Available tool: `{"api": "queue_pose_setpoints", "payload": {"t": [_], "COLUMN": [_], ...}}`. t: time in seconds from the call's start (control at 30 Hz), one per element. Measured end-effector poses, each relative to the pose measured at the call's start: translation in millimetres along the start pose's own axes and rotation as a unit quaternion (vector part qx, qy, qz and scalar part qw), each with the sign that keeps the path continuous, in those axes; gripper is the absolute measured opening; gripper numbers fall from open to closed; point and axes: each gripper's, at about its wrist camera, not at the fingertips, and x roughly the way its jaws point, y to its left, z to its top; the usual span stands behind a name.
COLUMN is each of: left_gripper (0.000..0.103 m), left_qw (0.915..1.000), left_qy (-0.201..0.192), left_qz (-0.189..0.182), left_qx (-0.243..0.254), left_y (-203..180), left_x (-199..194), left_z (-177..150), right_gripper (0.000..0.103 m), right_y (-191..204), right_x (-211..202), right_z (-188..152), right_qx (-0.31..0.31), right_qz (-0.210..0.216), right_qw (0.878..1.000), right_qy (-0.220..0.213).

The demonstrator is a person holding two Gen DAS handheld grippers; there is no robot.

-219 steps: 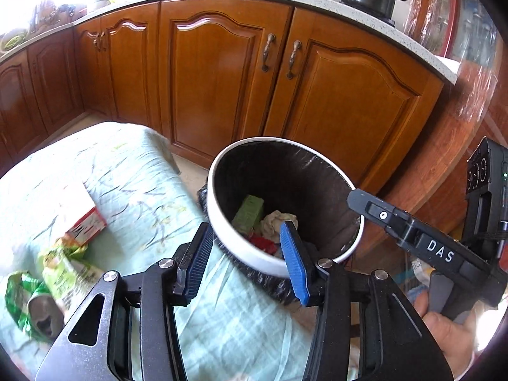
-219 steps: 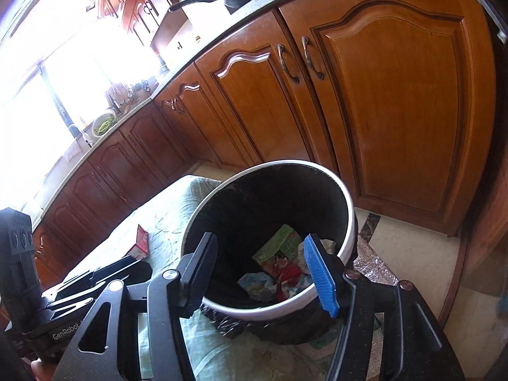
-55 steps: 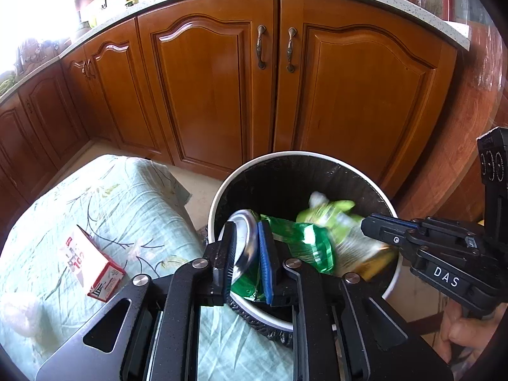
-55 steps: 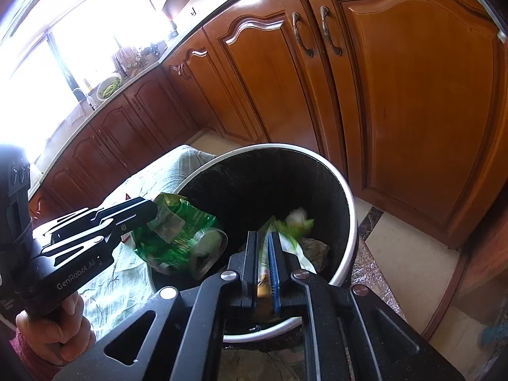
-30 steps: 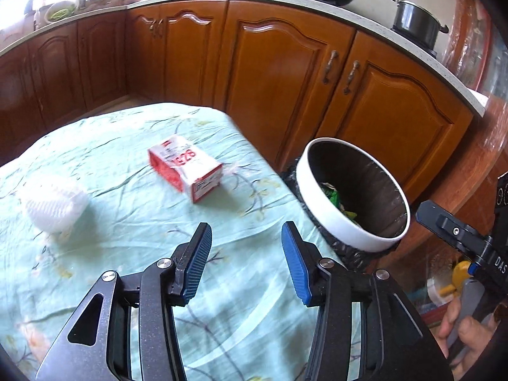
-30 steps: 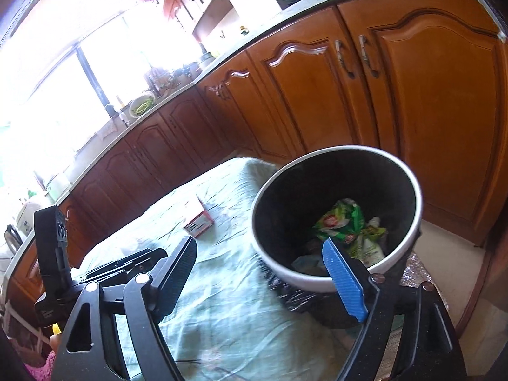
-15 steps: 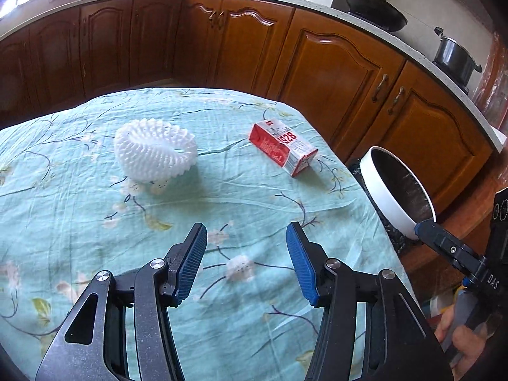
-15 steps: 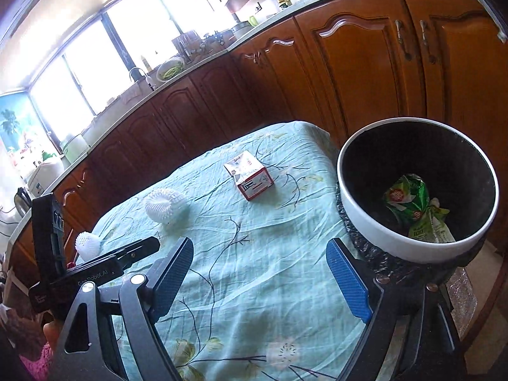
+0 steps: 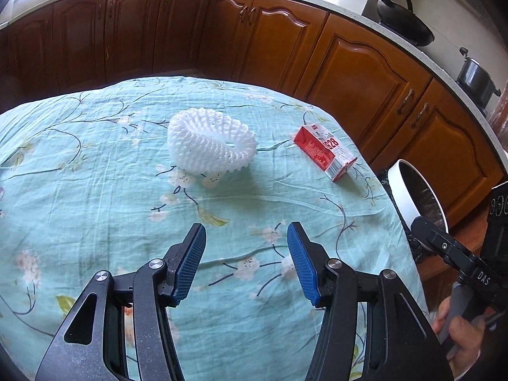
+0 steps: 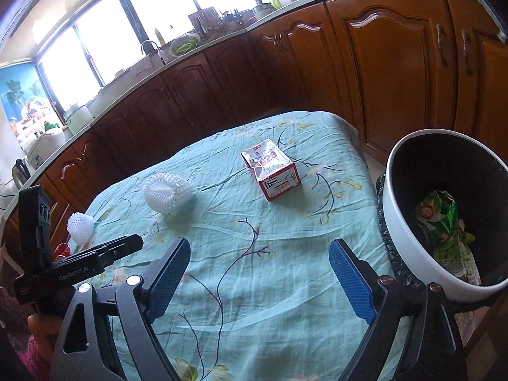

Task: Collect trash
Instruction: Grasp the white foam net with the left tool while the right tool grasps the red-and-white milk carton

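left wrist view: the left gripper is held over the near part of the worktop, which is covered by a pale green floral cloth. the jaws are seen parted and released, with nothing but cloth between the blue pads. a white foam net sleeve is seen lying on the cloth at the far centre. a red and white carton is lying to the right of it, near the right edge of the worktop and well apart from the sleeve. the white-rimmed trash bin with a black liner is seen just beyond that right edge, partly cut off by the right gripper, whose handle is grasped by a hand at the lower right. wooden cabinets are seen along the far side, with a wok and a pot on their top.

right wrist view: the right gripper is held over the near cloth; its jaws are opening wide, and nothing is between them. the carton is seen at the far centre, the foam net sleeve to the left of it, and a second, smaller white net at the far left edge. the trash bin stands at the right, just beside the worktop, with green wrappers lying inside. the left gripper is seen at the lower left; its jaw state cannot be told from this side.
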Motion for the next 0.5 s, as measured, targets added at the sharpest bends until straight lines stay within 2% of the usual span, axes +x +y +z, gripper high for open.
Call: {"api": "queue_pose_setpoints", "payload": {"t": [0.23, 0.5], "left_gripper": [0.055, 0.055], "left_qw": [0.9995, 0.9989], "left_qy": [-0.005, -0.010], "left_qz": [0.025, 0.031], "left_qx": [-0.018, -0.032], "left_y": [24, 44], "left_x": [2, 8], "left_z": [17, 46], "right_gripper": [0.091, 0.092], "right_y": [4, 3], "right_x": [23, 50], "right_z": [16, 41], "right_qx": [-0.021, -0.042], "right_qz": [-0.004, -0.010], "right_qw": [1.000, 0.999], "right_qy": [0.015, 0.021]}}
